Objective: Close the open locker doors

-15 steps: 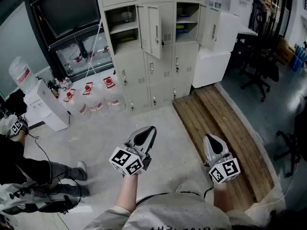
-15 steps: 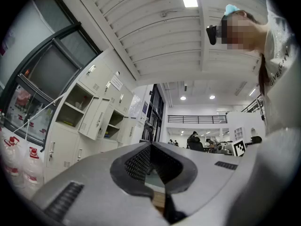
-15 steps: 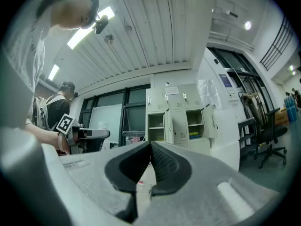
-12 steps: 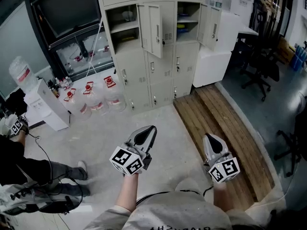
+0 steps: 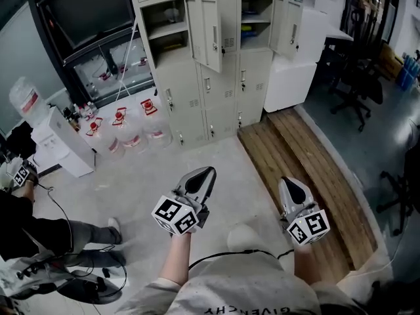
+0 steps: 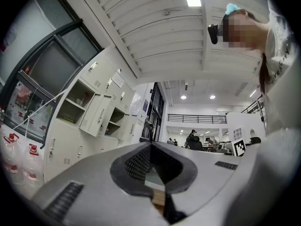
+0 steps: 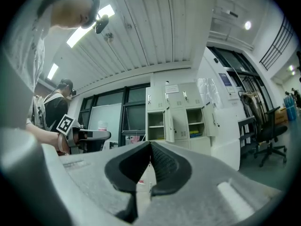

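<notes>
Tools were shut, empty; your left tool [image 5: 206,174] faced the middle door [image 5: 211,35] well ahead, right tool [image 5: 287,184] the end door [image 5: 291,28].

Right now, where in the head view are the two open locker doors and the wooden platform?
left open locker door [image 5: 211,31], head view, middle of its panel
right open locker door [image 5: 289,28], head view, panel beside its handle
wooden platform [image 5: 298,156], head view, bare planks
</notes>
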The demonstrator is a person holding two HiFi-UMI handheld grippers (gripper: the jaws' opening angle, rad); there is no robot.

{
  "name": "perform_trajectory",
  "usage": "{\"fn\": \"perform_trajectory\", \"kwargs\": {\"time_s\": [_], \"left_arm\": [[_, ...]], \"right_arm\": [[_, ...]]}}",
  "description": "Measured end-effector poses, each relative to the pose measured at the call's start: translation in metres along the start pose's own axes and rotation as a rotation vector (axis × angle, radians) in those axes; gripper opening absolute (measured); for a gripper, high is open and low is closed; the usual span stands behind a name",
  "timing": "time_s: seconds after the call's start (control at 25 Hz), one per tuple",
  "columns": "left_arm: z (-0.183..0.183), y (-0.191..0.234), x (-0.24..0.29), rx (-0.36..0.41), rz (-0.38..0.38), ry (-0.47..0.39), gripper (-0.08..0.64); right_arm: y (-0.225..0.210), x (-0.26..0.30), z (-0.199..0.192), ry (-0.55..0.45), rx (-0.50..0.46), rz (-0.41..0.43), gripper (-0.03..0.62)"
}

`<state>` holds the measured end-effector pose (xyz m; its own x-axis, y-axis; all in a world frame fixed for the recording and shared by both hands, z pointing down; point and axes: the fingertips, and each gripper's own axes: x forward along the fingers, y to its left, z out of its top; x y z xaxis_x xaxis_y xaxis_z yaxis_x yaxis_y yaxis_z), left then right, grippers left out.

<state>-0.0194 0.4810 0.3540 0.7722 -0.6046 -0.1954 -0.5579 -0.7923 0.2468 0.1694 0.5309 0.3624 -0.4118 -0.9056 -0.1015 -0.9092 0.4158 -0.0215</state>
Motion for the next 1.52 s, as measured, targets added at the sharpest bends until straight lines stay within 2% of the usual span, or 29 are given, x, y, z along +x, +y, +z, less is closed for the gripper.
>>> {"fn": "perform_trajectory", "kwargs": {"time_s": [0.32,0.52,1.04,1.36,1.52], "left_arm": [[-0.015,0.045,0.022,0.015,0.048,0.015,-0.003],[-0.020,0.100,0.054,0.039,0.093,0.028,-0.003],[-0.002,0.259,0.159,0.004,0.205,0.020,-0.003],[-0.005,0.336,0.189,-0.005,0.284,0.015,-0.003],[-0.009,0.357,0.206,0.000,0.286,0.019,-0.003]], "right_arm": [[-0.020,0.050,-0.019,-0.021,0.030,0.037,0.002],[-0.048,0.115,-0.047,-0.010,0.070,0.088,0.002],[-0.127,0.309,-0.073,0.041,0.100,0.188,0.003],[-0.148,0.399,-0.101,0.060,0.136,0.258,0.002],[-0.158,0.426,-0.109,0.079,0.141,0.274,0.002]]}}
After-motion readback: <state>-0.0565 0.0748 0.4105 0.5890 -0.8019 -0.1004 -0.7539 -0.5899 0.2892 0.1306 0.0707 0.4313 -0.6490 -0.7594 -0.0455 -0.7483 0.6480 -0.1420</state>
